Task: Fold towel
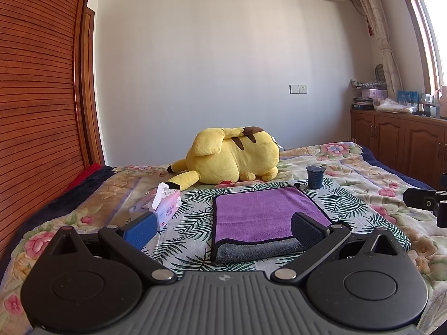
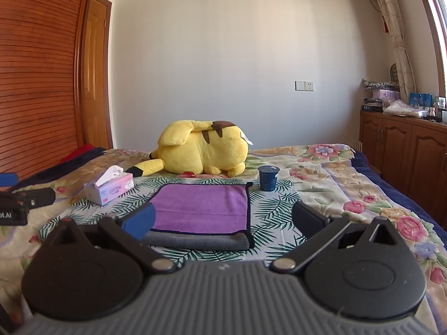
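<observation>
A purple towel (image 1: 262, 212) with a grey underside and dark trim lies folded flat on the bed; it also shows in the right wrist view (image 2: 204, 206). Its grey folded edge faces me. My left gripper (image 1: 223, 230) is open and empty, hovering just in front of the towel's near edge, its right finger over the near right corner. My right gripper (image 2: 223, 217) is open and empty, in front of the towel's near edge, its blue left finger by the near left corner. Part of the right gripper (image 1: 427, 198) shows at the right edge of the left wrist view.
A yellow plush toy (image 1: 232, 156) lies behind the towel. A pink tissue box (image 1: 164, 203) sits to its left, a dark blue cup (image 1: 315, 176) at its far right. The floral bedspread (image 1: 363, 184) extends right. Wooden cabinets (image 1: 399, 136) stand right, a slatted wardrobe (image 1: 36, 97) left.
</observation>
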Action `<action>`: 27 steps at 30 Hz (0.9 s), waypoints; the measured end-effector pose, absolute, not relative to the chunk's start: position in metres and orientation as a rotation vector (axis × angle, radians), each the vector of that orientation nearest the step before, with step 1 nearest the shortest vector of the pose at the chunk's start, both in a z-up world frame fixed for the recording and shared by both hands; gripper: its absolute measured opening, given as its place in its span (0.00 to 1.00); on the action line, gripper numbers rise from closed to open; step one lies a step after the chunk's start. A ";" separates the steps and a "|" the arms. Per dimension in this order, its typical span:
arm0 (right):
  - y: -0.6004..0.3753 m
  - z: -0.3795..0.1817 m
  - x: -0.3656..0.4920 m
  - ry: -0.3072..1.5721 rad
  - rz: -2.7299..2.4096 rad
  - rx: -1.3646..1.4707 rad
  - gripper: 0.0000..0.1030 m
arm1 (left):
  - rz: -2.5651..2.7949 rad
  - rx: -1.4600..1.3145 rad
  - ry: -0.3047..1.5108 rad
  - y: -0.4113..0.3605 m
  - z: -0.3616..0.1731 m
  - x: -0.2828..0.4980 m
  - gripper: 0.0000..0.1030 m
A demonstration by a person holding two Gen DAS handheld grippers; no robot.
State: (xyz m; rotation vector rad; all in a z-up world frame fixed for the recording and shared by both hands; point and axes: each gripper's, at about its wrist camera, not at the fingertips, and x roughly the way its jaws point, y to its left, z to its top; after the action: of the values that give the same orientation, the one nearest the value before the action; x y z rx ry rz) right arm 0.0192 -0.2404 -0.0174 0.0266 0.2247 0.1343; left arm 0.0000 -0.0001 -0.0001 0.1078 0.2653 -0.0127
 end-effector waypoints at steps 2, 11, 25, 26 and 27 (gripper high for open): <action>-0.240 -0.018 0.020 0.226 0.134 0.027 1.00 | -0.012 0.108 0.265 0.000 0.000 0.000 0.84; -0.239 -0.017 0.019 0.226 0.134 0.026 1.00 | -0.013 0.108 0.264 0.000 0.000 0.000 0.84; -0.238 -0.017 0.020 0.227 0.132 0.025 1.00 | -0.013 0.109 0.264 0.000 0.000 0.000 0.84; -0.238 -0.017 0.020 0.228 0.133 0.025 1.00 | -0.013 0.109 0.263 0.000 0.000 0.000 0.84; -0.238 -0.017 0.020 0.228 0.131 0.024 1.00 | -0.013 0.109 0.263 0.000 0.000 0.000 0.84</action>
State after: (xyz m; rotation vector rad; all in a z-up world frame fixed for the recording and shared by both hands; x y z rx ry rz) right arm 0.0198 -0.2375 -0.0168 0.0237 0.2275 0.1315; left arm 0.0000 -0.0001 -0.0001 0.1086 0.2631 -0.0128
